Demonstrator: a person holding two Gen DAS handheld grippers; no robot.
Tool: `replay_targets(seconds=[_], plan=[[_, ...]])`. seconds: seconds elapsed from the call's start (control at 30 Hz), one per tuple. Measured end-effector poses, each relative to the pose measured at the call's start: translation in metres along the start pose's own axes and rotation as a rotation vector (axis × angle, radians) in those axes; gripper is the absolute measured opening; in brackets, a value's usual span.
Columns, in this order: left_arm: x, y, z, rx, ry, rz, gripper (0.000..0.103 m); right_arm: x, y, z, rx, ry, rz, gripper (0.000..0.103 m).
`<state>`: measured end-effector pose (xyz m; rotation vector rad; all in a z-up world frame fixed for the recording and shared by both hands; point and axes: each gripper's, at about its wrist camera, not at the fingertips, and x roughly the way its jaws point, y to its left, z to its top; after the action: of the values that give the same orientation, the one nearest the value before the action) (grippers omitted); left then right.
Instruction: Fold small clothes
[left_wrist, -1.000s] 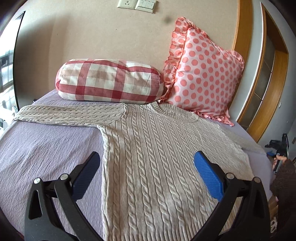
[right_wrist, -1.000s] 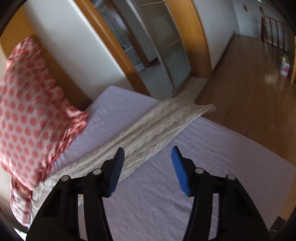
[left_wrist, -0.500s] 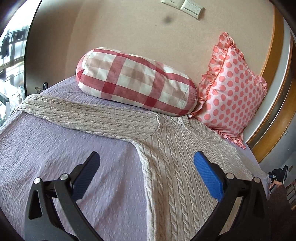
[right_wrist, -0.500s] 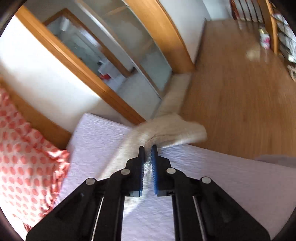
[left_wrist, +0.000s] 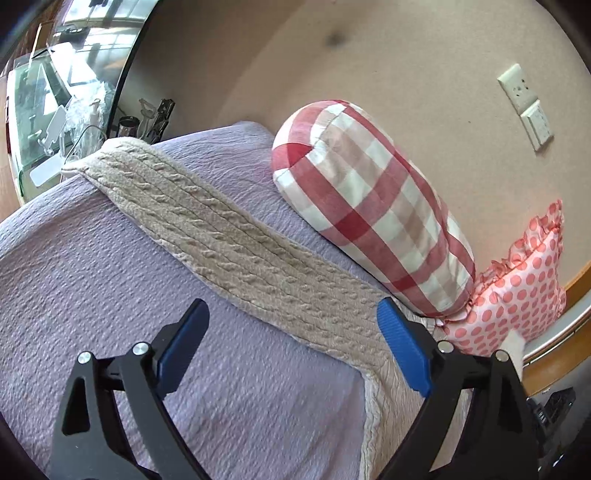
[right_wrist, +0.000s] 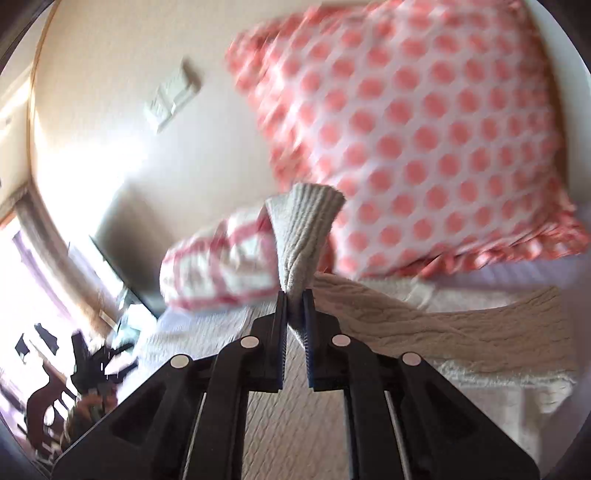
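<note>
A beige cable-knit sweater lies on the lilac bed. In the left wrist view its left sleeve (left_wrist: 236, 240) stretches flat toward the far left bed corner. My left gripper (left_wrist: 291, 332) is open and empty, hovering over the sleeve near the shoulder. In the right wrist view my right gripper (right_wrist: 294, 306) is shut on the right sleeve cuff (right_wrist: 306, 225) and holds it lifted above the sweater body (right_wrist: 424, 325). The cuff sticks up between the jaws.
A red-checked bolster (left_wrist: 373, 206) and a pink polka-dot cushion (left_wrist: 517, 295) lean on the wall behind the sweater; both also show in the right wrist view, the cushion (right_wrist: 424, 140) close. The lilac bedspread (left_wrist: 92, 277) lies beside the sleeve. Clutter stands by the window (left_wrist: 74, 122).
My right gripper has lifted the right sleeve cuff off the bed edge and swung it over the sweater body toward the pillows. My left gripper turned left along the left sleeve, still open.
</note>
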<state>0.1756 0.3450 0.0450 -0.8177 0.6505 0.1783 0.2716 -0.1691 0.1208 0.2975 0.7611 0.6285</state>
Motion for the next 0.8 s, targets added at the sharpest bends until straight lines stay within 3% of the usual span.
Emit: replay_targets(seconds=[0.03, 0.1, 0.17, 0.2, 0.23, 0.47, 0.57, 0.6, 0.7, 0.8], plan=[[0.004, 0.007, 0.004, -0.031, 0.007, 0.002, 0.088, 0.013, 0.007, -0.009, 0.0, 0.05, -0.005, 0.009], [0.009, 0.021, 0.012, -0.085, 0.011, -0.001, 0.086, 0.013, 0.009, -0.02, -0.002, 0.058, -0.007, 0.013], [0.015, 0.035, 0.022, -0.133, 0.009, 0.003, 0.085, -0.01, 0.008, -0.026, -0.013, -0.004, -0.025, 0.028], [0.018, 0.042, 0.026, -0.157, 0.007, 0.005, 0.082, -0.022, 0.001, -0.025, -0.012, -0.035, -0.044, 0.044], [0.022, 0.049, 0.032, -0.185, 0.008, 0.004, 0.079, -0.034, -0.003, -0.028, -0.011, -0.063, -0.06, 0.053], [0.034, 0.093, 0.066, -0.367, -0.027, -0.014, 0.05, -0.073, -0.036, -0.04, 0.033, -0.114, -0.137, 0.053], [0.035, 0.106, 0.069, -0.425, -0.031, 0.004, 0.023, -0.087, -0.048, -0.046, 0.066, -0.148, -0.134, 0.059], [0.036, 0.11, 0.07, -0.424, -0.027, 0.036, 0.006, -0.09, -0.052, -0.048, 0.076, -0.158, -0.133, 0.065], [0.024, 0.088, 0.072, -0.318, -0.056, 0.097, 0.006, -0.096, -0.063, -0.05, 0.102, -0.168, -0.133, 0.066], [0.002, 0.009, 0.073, -0.034, -0.114, 0.133, 0.006, -0.105, -0.072, -0.051, 0.114, -0.186, -0.139, 0.066]])
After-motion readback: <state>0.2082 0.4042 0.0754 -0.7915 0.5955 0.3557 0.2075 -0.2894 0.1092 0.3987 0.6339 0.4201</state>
